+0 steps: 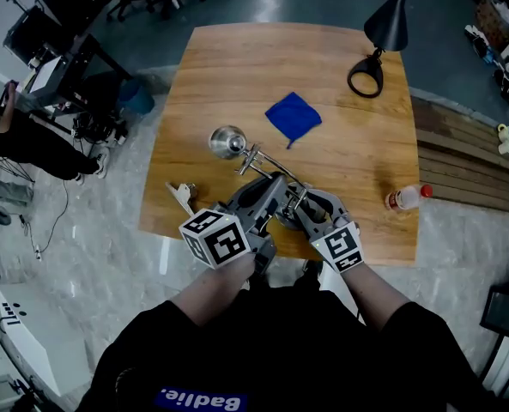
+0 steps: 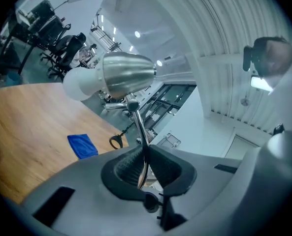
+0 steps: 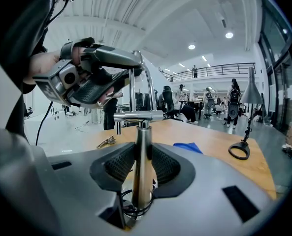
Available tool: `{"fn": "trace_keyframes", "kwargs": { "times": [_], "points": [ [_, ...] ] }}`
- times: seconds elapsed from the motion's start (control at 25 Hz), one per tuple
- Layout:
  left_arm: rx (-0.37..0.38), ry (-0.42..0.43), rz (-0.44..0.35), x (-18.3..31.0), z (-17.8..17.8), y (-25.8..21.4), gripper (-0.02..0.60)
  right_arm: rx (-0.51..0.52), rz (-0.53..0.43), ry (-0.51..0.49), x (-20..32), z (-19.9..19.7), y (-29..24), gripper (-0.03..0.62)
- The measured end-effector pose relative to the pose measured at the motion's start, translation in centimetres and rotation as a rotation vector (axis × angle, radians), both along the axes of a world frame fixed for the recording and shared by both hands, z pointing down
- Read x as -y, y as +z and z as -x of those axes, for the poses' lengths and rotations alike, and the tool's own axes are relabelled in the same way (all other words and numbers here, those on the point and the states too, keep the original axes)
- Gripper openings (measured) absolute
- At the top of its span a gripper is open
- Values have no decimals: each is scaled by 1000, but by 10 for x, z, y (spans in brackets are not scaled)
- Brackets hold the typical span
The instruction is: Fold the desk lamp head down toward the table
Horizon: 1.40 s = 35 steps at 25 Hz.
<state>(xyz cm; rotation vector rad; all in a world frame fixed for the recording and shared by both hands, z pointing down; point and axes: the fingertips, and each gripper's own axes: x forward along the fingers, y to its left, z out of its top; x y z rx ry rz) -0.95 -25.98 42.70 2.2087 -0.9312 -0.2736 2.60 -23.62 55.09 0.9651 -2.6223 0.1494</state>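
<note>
The wooden table carries everything, and the chrome desk lamp stands close to its near edge, just in front of the person, probably so that both hands reach it without stretching. A black desk lamp at the far right corner, a blue cloth in the middle and a bottle lying at the right edge are well apart from the work. The right gripper is clamped on the thick lower post just above the base; I judge that this grip keeps the lamp from tipping or sliding. The left gripper is pinched on the thin upper rod, which leads up to the lamp head. The head is raised above the table and faces about level, so the fold is not yet done. The next move likely asks the left gripper to swing the rod down at its joint.
</note>
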Motion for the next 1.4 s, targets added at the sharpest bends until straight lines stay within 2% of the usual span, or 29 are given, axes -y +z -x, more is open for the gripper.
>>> {"fn": "trace_keyframes", "kwargs": {
  "times": [0.16,0.32,0.52,0.68,0.88,1.4],
  "points": [
    [-82,-50,79,3,11,9,43,1,2,4,-2,1,-1,111],
    [-252,-131,239,12,33,37,45,2,8,5,-4,1,-1,112],
    [-513,-130,376,18,33,53,44,-3,13,3,-3,0,0,111],
    [-644,-149,470,21,39,77,46,-13,19,2,-3,1,1,112],
    [-735,-127,497,22,39,83,48,-28,27,0,-2,1,1,112],
    [-884,-98,558,23,36,114,74,-91,72,10,-3,-3,8,112]
  ]
}}
